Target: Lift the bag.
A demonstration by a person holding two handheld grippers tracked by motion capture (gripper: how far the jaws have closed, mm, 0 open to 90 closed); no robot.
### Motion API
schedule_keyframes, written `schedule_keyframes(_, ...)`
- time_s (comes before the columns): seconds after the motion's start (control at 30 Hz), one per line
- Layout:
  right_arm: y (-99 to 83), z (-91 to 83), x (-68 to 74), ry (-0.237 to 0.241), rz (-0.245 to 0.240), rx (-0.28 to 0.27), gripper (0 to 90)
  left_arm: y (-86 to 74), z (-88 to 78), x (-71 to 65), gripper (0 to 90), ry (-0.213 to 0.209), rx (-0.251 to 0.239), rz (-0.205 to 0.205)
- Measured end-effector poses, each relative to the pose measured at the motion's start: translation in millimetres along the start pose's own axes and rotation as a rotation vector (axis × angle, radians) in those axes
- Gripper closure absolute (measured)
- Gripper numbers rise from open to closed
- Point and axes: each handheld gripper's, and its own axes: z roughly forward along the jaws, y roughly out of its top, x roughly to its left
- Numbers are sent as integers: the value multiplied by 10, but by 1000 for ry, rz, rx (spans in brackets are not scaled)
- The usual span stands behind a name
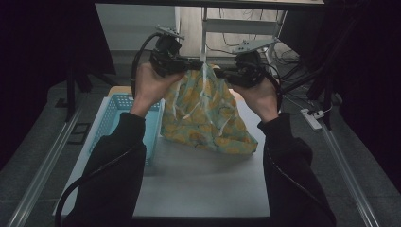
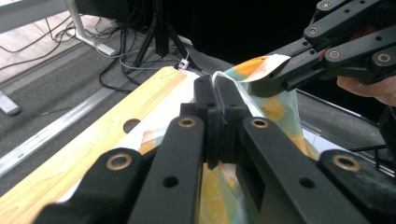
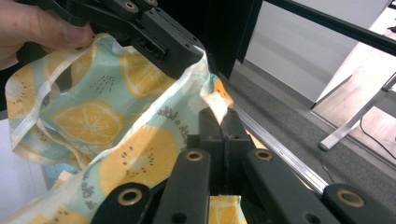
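A light teal bag (image 1: 205, 113) printed with yellow lemons hangs from both grippers, its bottom resting on the white tabletop (image 1: 203, 184). My left gripper (image 1: 196, 64) is held up over the back of the table and is shut on the bag's top edge. In the left gripper view its jaws (image 2: 217, 93) pinch the white rim of the bag (image 2: 275, 107). My right gripper (image 1: 218, 72) is shut on the same top edge a short way to the right. In the right gripper view its jaws (image 3: 223, 123) clamp the bag (image 3: 93, 121), with the left gripper (image 3: 182, 60) gripping nearby.
A light blue slotted basket (image 1: 113, 118) stands on the table to the left of the bag. A wooden board (image 2: 93, 144) lies at the table's far edge. Metal rails run along both sides, and a power strip (image 1: 312, 118) and cables lie on the floor.
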Motion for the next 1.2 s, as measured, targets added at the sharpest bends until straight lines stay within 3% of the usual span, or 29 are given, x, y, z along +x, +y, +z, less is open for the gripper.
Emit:
schedule_keyframes(0.17, -34, 26, -16, -1, 7, 7, 895, -15, 59, -12, 878, 7, 1, 21)
schedule_keyframes(0.37, -70, 40, -29, -9, 17, 5, 848, -40, 98, -6, 803, 12, -2, 39)
schedule_keyframes(0.63, -125, 33, -53, -4, 43, -14, 759, -91, 57, 22, 606, 3, -31, 53)
schedule_keyframes(0.93, -189, 29, -55, 1, 65, -13, 629, -214, 45, 101, 398, -8, -27, 22)
schedule_keyframes(1.2, -327, 38, -47, 10, 94, -11, 519, -392, 75, 115, 277, -31, -9, 13)
